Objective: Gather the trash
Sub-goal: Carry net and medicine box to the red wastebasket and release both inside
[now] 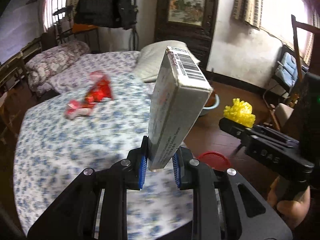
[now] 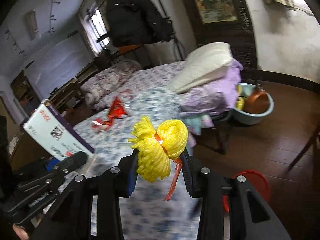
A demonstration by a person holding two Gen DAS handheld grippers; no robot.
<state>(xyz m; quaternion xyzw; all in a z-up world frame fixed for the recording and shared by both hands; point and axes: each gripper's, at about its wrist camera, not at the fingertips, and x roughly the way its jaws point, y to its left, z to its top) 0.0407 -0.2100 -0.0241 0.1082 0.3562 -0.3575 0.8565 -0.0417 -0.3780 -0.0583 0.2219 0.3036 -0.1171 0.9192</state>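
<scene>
Grey cardboard box point(image 1: 176, 108) w/ a barcode label on its end is clamped upright, tilted a bit, between the blue pads point(image 1: 142, 168) of the left gripper point(image 1: 160, 168), above the floral bedsheet point(image 1: 80, 140). Barcode digits are too small/blurred to read from the left wrist cam. Right wrist cam catches the box's other face: white w/ a QR code, red print and a purple side edge, text not legible tho.

Right gripper point(image 2: 160, 166) is clenched on a wad of yellow foam netting point(image 2: 160, 142) w/ a red plastic strip hanging under it. Left cam only sees the top of that yellow wad poking over the right gripper's black body, which has "DAS" embossed on it.

Red snack wrappers point(image 1: 90, 96) lie on the bed, well apart from both grippers, blurry in both views. Red round lid-like thing point(image 1: 214, 158) sits on the brown floor near the bed edge. Only the right cam properly shows the light blue basin point(image 2: 256, 110) w/ a brown pot in it, plus purple cloth under the white pillow point(image 2: 206, 64). Black jacket point(image 1: 104, 4) hangs at the back.
</scene>
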